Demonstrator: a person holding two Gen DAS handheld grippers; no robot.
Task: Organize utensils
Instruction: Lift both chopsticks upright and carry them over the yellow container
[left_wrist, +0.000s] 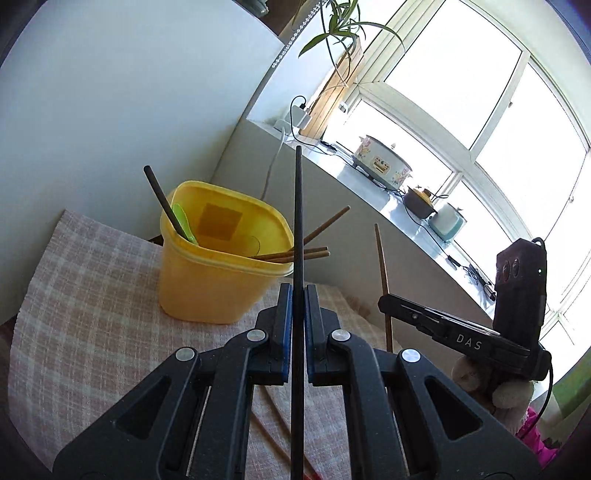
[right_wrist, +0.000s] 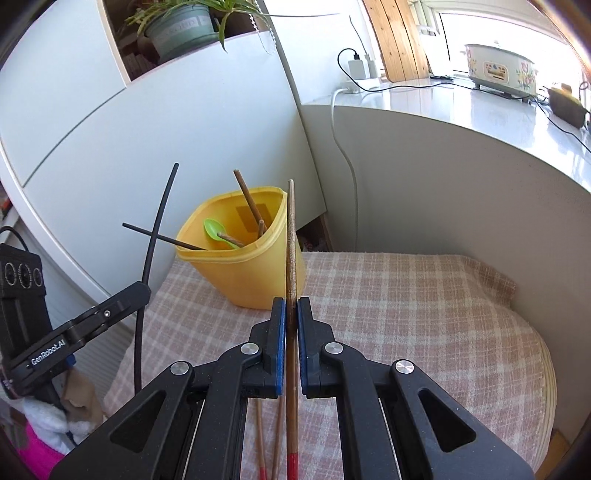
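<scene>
left wrist: my left tongs (left_wrist: 298, 295) clamped on black chopstick (left_wrist: 297, 229), held over the desk near yellow tub (left_wrist: 207, 280) | right wrist: my right tongs (right_wrist: 291, 314) clamped on brown chopstick (right_wrist: 291, 240), tub already holds green spoon (right_wrist: 213, 228) plus several sticks | progress: partway, two loose chopsticks (right_wrist: 269, 439) left on checked cloth (right_wrist: 406, 302)

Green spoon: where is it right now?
Inside the yellow container on the checked cloth, leaning at its left inner wall; the green spoon sits beside the brown chopsticks in the right wrist view.
</scene>
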